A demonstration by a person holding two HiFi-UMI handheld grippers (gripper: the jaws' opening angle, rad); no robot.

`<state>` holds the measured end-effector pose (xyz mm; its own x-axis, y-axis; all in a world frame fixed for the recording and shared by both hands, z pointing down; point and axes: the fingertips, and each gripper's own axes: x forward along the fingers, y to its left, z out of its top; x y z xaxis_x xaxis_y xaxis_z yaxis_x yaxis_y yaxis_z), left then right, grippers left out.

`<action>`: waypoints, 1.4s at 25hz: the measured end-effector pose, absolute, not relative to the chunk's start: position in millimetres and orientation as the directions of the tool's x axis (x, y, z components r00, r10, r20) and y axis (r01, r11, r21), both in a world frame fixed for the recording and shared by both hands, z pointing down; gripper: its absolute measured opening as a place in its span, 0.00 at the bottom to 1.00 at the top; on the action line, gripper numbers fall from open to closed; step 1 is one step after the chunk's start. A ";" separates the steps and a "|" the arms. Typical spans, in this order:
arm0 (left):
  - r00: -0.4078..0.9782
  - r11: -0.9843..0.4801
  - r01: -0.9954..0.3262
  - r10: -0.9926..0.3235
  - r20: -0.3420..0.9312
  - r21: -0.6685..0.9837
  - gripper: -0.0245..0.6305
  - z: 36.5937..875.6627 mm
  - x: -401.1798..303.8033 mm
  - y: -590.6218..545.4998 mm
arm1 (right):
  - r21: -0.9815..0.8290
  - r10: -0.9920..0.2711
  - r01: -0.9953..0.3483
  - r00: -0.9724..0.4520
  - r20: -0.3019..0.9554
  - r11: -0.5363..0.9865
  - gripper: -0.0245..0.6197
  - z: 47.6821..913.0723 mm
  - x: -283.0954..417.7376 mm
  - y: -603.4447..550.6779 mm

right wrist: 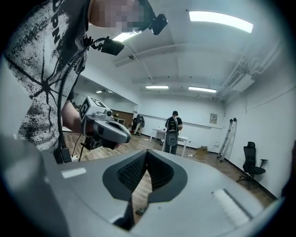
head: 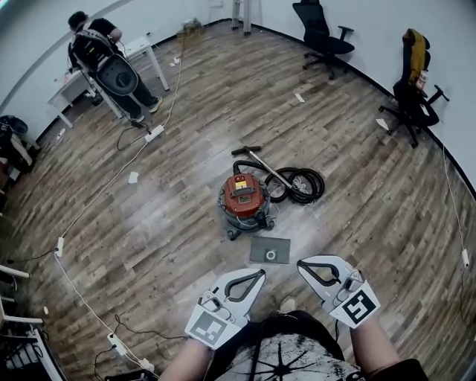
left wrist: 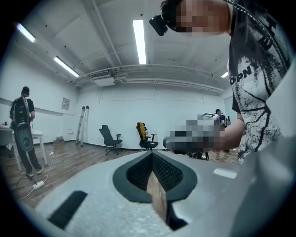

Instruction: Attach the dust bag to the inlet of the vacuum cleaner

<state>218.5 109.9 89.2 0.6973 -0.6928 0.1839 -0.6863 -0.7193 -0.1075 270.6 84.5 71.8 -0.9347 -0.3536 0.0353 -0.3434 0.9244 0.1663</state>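
The vacuum cleaner (head: 242,199) stands on the wooden floor, with a red top, a grey wheeled base, and its black hose (head: 301,184) coiled to the right. Just in front of it the dust bag (head: 270,251) lies flat, a grey rectangle with a round hole. My left gripper (head: 260,274) is held low and left of the bag, shut and empty. Right of the bag, my right gripper (head: 301,263) is also shut with nothing in it. Both point level, toward each other. The left gripper (right wrist: 104,125) shows in the right gripper view. Neither touches the bag.
A person (head: 104,63) stands at a white table (head: 74,85) at the back left. Two office chairs (head: 323,33) (head: 413,82) stand at the back right, and a ladder (head: 242,13) leans at the far wall. Cables and a power strip (head: 155,134) run across the floor on the left.
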 end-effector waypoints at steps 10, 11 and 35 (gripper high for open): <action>0.733 -0.731 -0.680 -0.673 0.103 0.059 0.04 104.9 180.2 109.5 | 0.107 -0.488 -0.481 -0.872 0.050 0.870 0.05 103.8 258.1 99.3; 0.734 -0.735 -0.676 -0.668 0.120 0.050 0.04 107.7 180.8 107.8 | 0.091 -0.487 -0.482 -0.872 0.052 0.871 0.05 112.0 260.2 99.9; 0.753 -0.815 -0.578 -0.519 0.403 0.029 0.04 433.2 245.7 -19.4 | 0.052 -0.201 -0.206 -0.812 0.548 0.977 0.05 548.4 262.2 -8.3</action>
<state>245.7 -19.4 433.2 0.7533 -0.5194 0.4034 -0.5780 -0.8155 0.0294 262.2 -8.3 548.4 -0.8119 -0.2006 0.5482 -0.2065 0.9771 0.0518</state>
